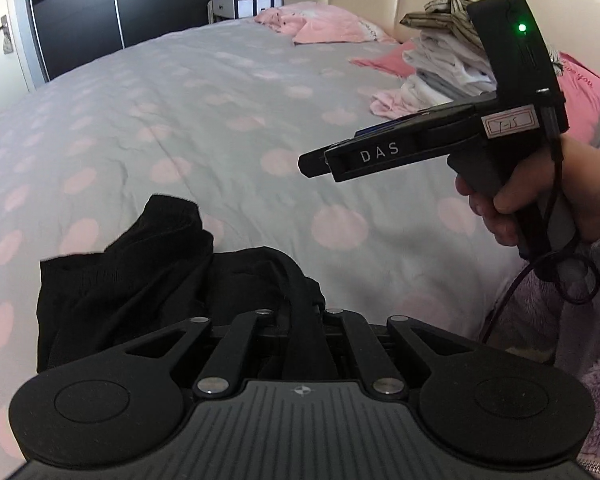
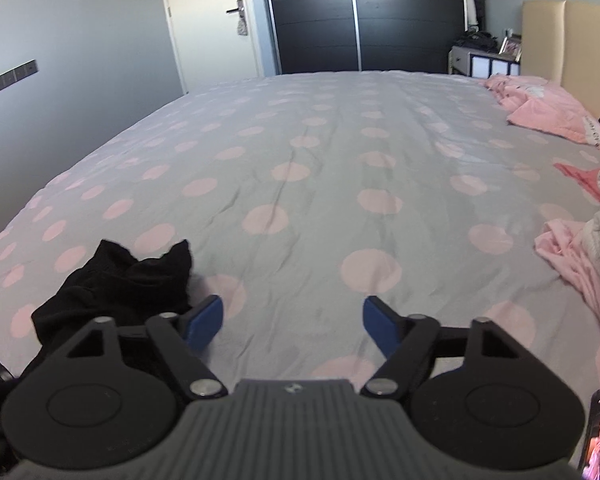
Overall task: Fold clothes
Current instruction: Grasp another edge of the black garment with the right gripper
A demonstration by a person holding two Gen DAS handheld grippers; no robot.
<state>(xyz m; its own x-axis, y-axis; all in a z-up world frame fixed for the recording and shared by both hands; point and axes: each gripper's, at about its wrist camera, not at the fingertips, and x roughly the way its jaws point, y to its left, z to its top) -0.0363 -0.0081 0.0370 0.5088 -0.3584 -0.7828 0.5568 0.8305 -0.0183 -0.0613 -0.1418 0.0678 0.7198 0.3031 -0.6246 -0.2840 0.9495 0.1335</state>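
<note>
A crumpled black garment (image 1: 140,272) lies on the near part of the bed and also shows at the lower left of the right wrist view (image 2: 120,292). My left gripper (image 1: 300,316) is shut on a fold of this black garment, which hides its fingertips. My right gripper (image 2: 292,320) is open and empty above the bedspread, with blue pads (image 2: 204,320) spread wide, just right of the garment. In the left wrist view the right gripper (image 1: 314,164) hovers in the air, held by a hand.
The bed has a grey bedspread with pink dots (image 2: 320,160). A stack of folded clothes (image 1: 448,68) stands at the headboard side, with pink cloth (image 2: 572,256) beside it and a pink pillow (image 1: 324,24) farther back. A dark wardrobe (image 2: 360,20) stands beyond the bed.
</note>
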